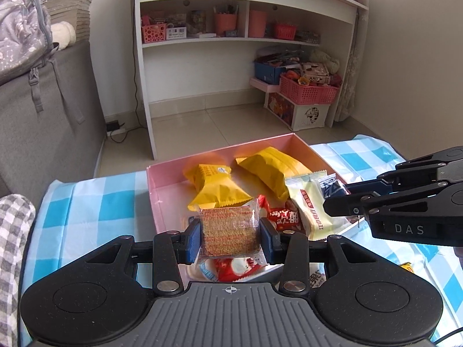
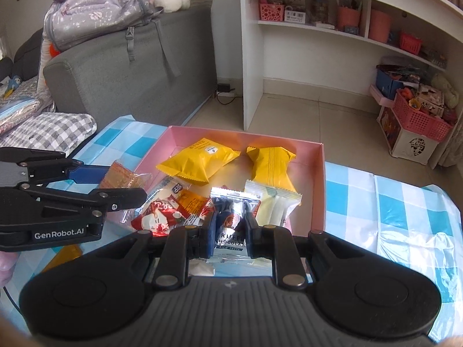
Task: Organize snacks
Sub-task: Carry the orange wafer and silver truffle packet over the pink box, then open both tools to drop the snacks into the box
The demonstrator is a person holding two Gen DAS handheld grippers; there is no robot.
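My left gripper (image 1: 230, 238) is shut on a clear-wrapped brown noodle-cake snack (image 1: 230, 228), held over the near edge of the pink box (image 1: 162, 173). My right gripper (image 2: 230, 238) is shut on a silver truffle chocolate packet (image 2: 230, 225), also above the box's near side. Inside the box lie two yellow packets (image 1: 272, 170) (image 1: 212, 183), a cream-white packet (image 1: 308, 205) and red-and-white packets (image 1: 282, 217). In the right wrist view the left gripper (image 2: 136, 186) comes in from the left with the noodle snack (image 2: 118, 177). The right gripper (image 1: 335, 202) shows at the right of the left wrist view.
The box sits on a blue-and-white checked cloth (image 2: 385, 208). A grey sofa (image 2: 130, 81) with a backpack (image 2: 101, 5) stands to the left. A white shelf unit (image 1: 231, 43) and pink baskets (image 1: 306, 89) stand on the tiled floor behind. A yellow item (image 1: 406, 267) lies on the cloth.
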